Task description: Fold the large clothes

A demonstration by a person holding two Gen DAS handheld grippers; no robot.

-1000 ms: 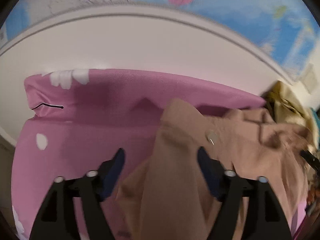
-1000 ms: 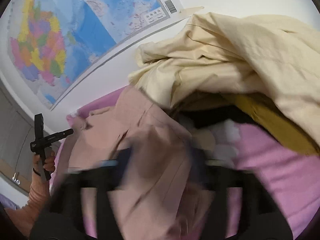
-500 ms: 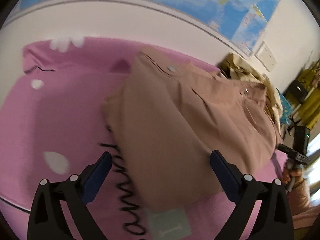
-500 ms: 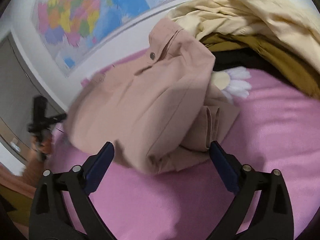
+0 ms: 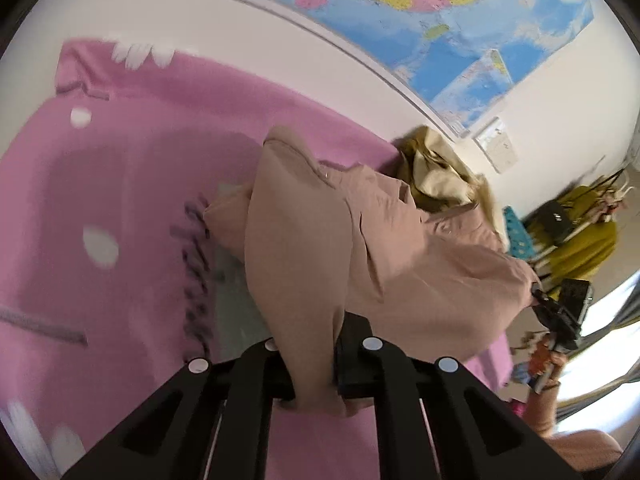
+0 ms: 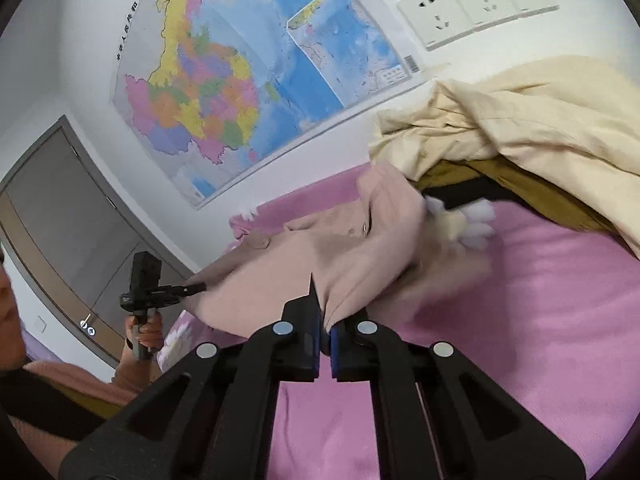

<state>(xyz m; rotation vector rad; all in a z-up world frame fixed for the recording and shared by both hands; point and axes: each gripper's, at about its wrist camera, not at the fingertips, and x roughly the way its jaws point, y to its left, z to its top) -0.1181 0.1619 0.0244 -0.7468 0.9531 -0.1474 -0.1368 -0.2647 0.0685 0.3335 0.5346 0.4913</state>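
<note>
A dusty-pink jacket (image 5: 360, 256) with snap buttons hangs stretched between my two grippers above a pink blanket (image 5: 100, 200). My left gripper (image 5: 310, 364) is shut on one edge of the jacket; the cloth runs down between its fingers. My right gripper (image 6: 325, 330) is shut on another edge of the jacket (image 6: 320, 256). In the left wrist view the right gripper (image 5: 560, 312) shows at the jacket's far end. In the right wrist view the left gripper (image 6: 160, 290) shows at the jacket's left end.
A pile of cream and mustard clothes (image 6: 520, 128) lies on the blanket (image 6: 540, 300) by the wall. A map (image 6: 240, 80) and wall sockets (image 6: 476, 4) are on the white wall. A rack with yellow clothing (image 5: 580, 236) stands to the right.
Both grippers were open over the jacket half a second ago. Both have closed on its edges and lifted it, so it now hangs stretched between them.
</note>
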